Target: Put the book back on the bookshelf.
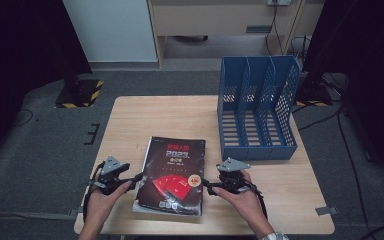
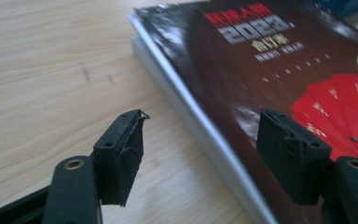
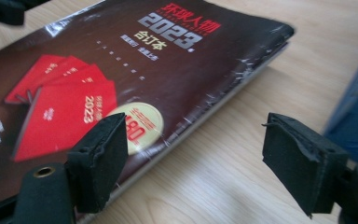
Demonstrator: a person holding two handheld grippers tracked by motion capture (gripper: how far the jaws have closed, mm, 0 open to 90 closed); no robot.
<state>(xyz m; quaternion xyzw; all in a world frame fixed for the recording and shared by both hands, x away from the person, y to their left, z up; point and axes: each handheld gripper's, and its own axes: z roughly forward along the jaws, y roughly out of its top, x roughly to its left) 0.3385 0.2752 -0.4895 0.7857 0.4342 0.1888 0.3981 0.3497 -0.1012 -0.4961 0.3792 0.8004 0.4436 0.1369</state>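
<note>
Both tongs, the left gripper (image 1: 136,177) and the right gripper (image 1: 207,186), stand spread at either long edge of the thick book (image 1: 172,175) lying flat on the table (image 1: 130,120), so nothing is gripped yet and lifting it toward the blue file rack (image 1: 257,107) seemingly remains.

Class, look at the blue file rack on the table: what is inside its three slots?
The blue file rack looks empty: the high view shows bare perforated dividers and blue floor in each slot. The low front lip hides the slots' very front. The book lies flat on the table outside it.
</note>
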